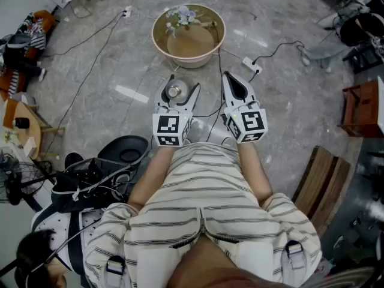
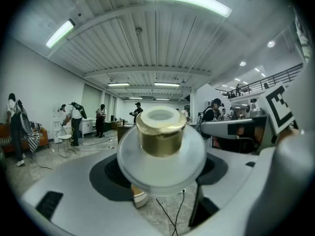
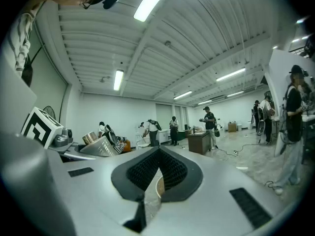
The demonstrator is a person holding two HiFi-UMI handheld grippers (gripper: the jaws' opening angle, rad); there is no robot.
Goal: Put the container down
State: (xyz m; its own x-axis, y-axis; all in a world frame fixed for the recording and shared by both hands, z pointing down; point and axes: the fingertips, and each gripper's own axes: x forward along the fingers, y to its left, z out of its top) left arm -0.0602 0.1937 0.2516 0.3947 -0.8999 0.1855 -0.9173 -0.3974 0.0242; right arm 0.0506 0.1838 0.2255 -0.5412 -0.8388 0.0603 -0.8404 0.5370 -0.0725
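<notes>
Grey polished floor (image 1: 120,71) across the whole head view, with cables trailing over it. At the lower edge, a person in striped clothing (image 1: 204,191), both forearms stretched forward side by side.

On the floor ahead of the forearms, a round beige basin (image 1: 157,35), with a sprig of pale flowers (image 1: 182,15) lying against its far rim. Not in contact with either gripper.

Left gripper (image 1: 183,84): jaws spread wide and clamped on the container (image 1: 174,92), one jaw on each side of its rounded body. Marker cube (image 1: 170,129) at the wrist end, facing up.

Right gripper (image 1: 230,83): just beside the left one, on the person's right. Clenched, pads drawn together to a narrow slit, nothing between them. Confirmed in the right gripper view, where only a sliver of floor and basin rim shows through the slit.

Container: pale, translucent and rounded, topped by a gold cap (image 2: 158,132) with a white centre. Carried in the left gripper clear of the floor, short of the basin, not set down.

White power strip (image 1: 251,65) on the floor to the right of the basin, well apart from the container.
</notes>
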